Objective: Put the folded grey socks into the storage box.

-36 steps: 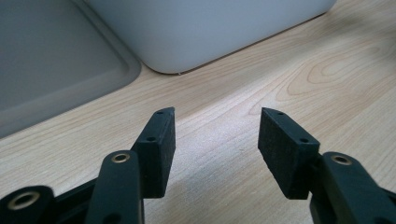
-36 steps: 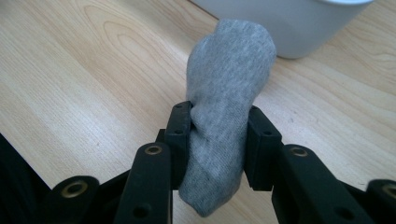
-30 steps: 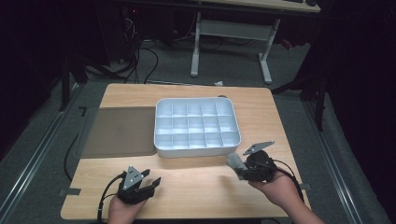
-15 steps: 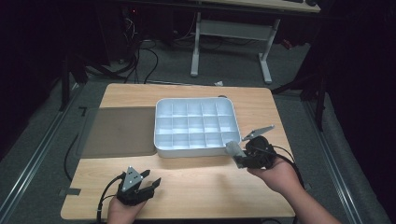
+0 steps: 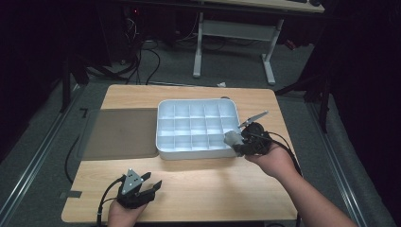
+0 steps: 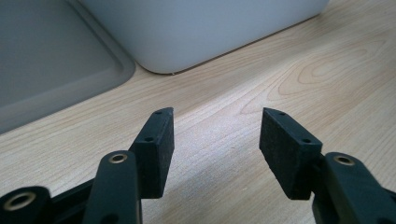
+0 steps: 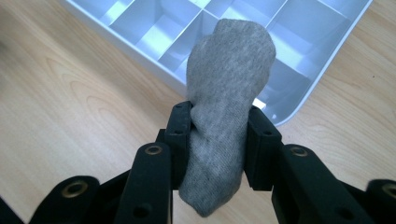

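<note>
Nearest me, my left gripper point(image 5: 152, 185) rests low on the tabletop point(image 5: 208, 189), jaws released with nothing between them. Further out, my right gripper point(image 5: 235, 141) has its jaws clenched on a rolled grey sock point(image 7: 229, 112), held over the near right corner of the white compartment tray point(image 5: 163, 142), whose visible cells look empty.

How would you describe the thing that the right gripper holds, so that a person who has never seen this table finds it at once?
Start at the white divided tray in the middle of the wooden table. At its near right corner, the right gripper clamps a rolled grey sock. It is the one soft fabric item among hard things.
</note>
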Demonstrator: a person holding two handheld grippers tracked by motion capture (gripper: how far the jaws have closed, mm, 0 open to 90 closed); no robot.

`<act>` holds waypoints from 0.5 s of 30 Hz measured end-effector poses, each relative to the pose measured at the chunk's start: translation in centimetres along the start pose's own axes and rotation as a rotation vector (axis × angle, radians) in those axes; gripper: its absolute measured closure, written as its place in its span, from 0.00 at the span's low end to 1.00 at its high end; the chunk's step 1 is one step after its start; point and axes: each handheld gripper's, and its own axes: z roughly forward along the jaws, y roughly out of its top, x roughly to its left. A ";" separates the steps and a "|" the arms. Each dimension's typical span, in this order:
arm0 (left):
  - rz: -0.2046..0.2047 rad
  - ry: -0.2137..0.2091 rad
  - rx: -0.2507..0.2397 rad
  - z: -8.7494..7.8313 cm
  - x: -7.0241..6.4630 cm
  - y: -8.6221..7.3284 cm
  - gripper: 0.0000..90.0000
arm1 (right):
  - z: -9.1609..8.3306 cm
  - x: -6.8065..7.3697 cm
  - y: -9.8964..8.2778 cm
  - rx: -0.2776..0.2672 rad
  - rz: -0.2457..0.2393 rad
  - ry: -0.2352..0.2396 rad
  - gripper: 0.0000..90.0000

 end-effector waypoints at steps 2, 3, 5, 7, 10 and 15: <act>0.001 -0.001 0.001 0.0 0.0 0.0 0.51 | 0.5 -0.3 0.4 0.010 0.001 -0.006 0.76; 0.001 0.000 0.000 0.0 0.0 0.0 0.51 | 0.9 -0.6 0.7 0.016 0.009 -0.007 0.76; 0.001 -0.001 0.001 0.1 0.0 0.0 0.51 | 1.3 -0.9 0.9 0.025 0.021 -0.007 0.76; 0.001 -0.002 0.000 0.0 0.0 0.0 0.51 | 1.6 -1.2 1.1 0.039 0.029 -0.018 0.76; -0.001 -0.002 -0.001 0.0 0.0 0.0 0.51 | 2.3 -1.8 1.3 0.062 0.049 -0.017 0.76; -0.001 -0.003 0.001 0.0 0.0 0.0 0.51 | 3.2 -2.3 1.7 0.089 0.069 -0.023 0.76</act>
